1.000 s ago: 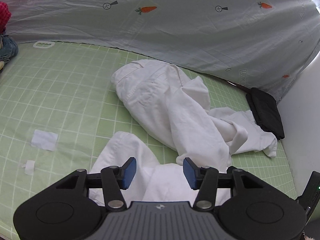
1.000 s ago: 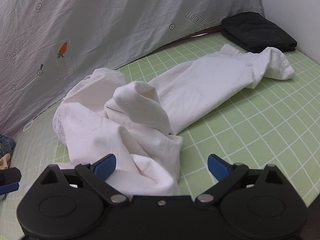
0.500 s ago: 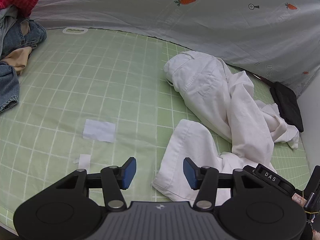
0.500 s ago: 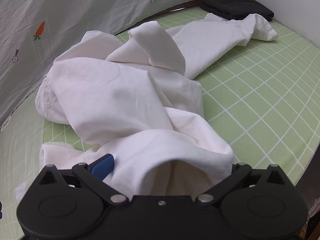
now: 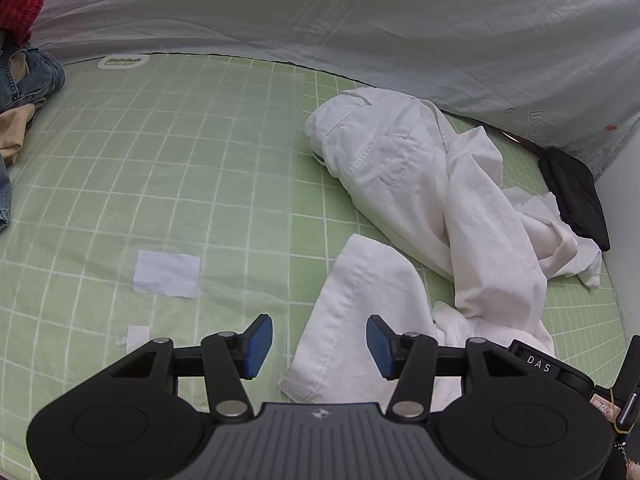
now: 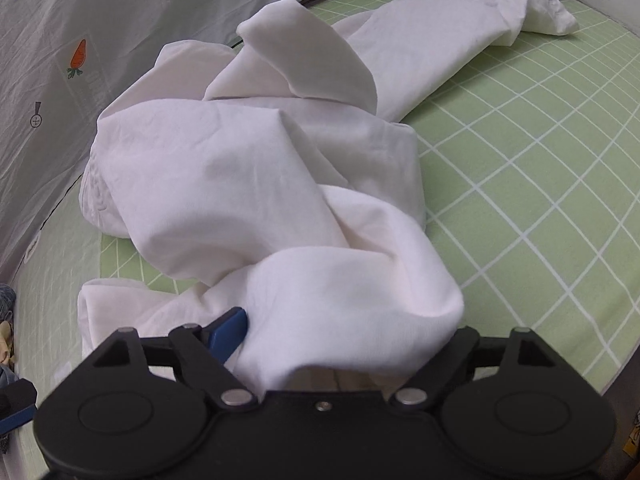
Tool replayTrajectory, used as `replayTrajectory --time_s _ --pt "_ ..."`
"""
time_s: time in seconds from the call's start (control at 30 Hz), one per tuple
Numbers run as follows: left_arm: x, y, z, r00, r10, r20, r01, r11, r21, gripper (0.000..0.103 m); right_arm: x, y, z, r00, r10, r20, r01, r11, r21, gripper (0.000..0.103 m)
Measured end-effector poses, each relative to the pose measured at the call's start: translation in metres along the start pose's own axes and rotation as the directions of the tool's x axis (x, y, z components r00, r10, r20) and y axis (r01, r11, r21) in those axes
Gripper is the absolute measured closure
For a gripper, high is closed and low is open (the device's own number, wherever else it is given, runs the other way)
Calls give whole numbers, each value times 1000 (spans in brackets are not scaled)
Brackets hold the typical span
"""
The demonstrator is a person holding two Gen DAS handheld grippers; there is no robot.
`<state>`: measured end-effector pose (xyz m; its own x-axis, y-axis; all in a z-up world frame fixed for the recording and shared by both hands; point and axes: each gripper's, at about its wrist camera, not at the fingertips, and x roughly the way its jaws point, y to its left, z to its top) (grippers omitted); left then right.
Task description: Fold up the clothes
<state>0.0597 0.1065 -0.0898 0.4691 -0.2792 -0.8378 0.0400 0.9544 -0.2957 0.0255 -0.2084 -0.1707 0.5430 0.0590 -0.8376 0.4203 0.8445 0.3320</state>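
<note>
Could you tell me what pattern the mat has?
Light green mat with white grid; left wrist view.

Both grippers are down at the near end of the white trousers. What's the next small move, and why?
Probably finish closing the right gripper on the bunched fold of the white trousers. Its fingers have just been closing with cloth heaped between them, but a firm pinch isn't evident. The left gripper is open over the hemmed leg end, touching nothing, so it can follow.
</note>
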Motion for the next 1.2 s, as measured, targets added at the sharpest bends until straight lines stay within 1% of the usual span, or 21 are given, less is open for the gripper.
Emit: replayTrajectory --time_s 0.03,0.07,0.17,0.33,0.43,0.5,0.53,0.6,0.67,0.73,0.77,0.8,0.83,0.87,0.93,0.97,1.07,1.1,1.13,1.17,1.2 --pt "2 -3 2 1000 3 3 -3 1000 -6 50 0 -5 4 1000 23 -7 -23 1000 -5 39" --pt "5 -7 4 1000 6 6 -6 1000 -15 50 -1 -11 8 999 43 -16 -43 999 -6 47" --pt "15 -18 12 1000 20 11 -20 998 -53 50 -4 -29 24 999 46 -16 -47 998 -37 56" --pt "33 -42 27 999 42 21 -39 993 -109 50 -20 -54 63 997 -39 62 48 985 -166 59" --pt "45 -56 37 998 47 29 -42 989 -142 50 -27 -66 92 986 -90 142 126 954 -271 59" --pt "53 -64 43 998 60 35 -53 986 -159 50 -29 -71 111 971 -121 208 192 911 -364 59" --pt "58 -67 46 997 66 38 -59 984 -169 50 -29 -73 119 960 -135 244 230 880 -417 59" --pt "67 -71 52 997 63 41 -54 979 -198 49 -28 -76 133 934 -155 320 310 796 -520 59" --pt "76 -71 58 997 57 44 -45 971 -236 45 -19 -77 146 904 -178 389 396 692 -604 59" --pt "87 -69 65 998 30 60 -11 956 -295 40 -5 -82 160 888 -197 415 439 627 -644 58" --pt "94 -67 70 998 5 66 17 946 -323 38 4 -85 168 889 -208 408 441 624 -645 58" --pt "100 -66 75 997 -20 72 44 935 -351 36 13 -89 177 894 -219 391 434 637 -637 57" --pt "107 -64 80 996 -43 75 68 926 -371 30 23 -92 185 899 -230 373 427 650 -629 54" --pt "115 -63 86 995 -69 75 93 915 -392 27 31 -96 193 904 -239 354 418 667 -617 53" --pt "131 -60 95 994 -88 70 110 891 -440 27 46 -102 207 913 -253 320 401 697 -594 51" --pt "139 -58 100 994 -91 67 112 874 -472 27 52 -103 211 915 -256 311 398 703 -590 49" --pt "158 -54 106 992 -120 50 128 833 -538 25 65 -102 216 914 -257 316 402 693 -599 45" --pt "164 -53 108 991 -129 45 132 819 -559 25 67 -102 218 913 -259 316 403 696 -593 45" --pt "166 -53 109 990 -134 43 136 819 -557 26 68 -102 219 912 -263 315 404 709 -578 44" --pt "168 -55 111 990 -138 41 138 829 -542 32 68 -103 219 912 -266 313 403 725 -558 43" --pt "167 -57 113 989 -139 41 140 844 -517 42 68 -104 219 911 -269 312 403 739 -540 43"
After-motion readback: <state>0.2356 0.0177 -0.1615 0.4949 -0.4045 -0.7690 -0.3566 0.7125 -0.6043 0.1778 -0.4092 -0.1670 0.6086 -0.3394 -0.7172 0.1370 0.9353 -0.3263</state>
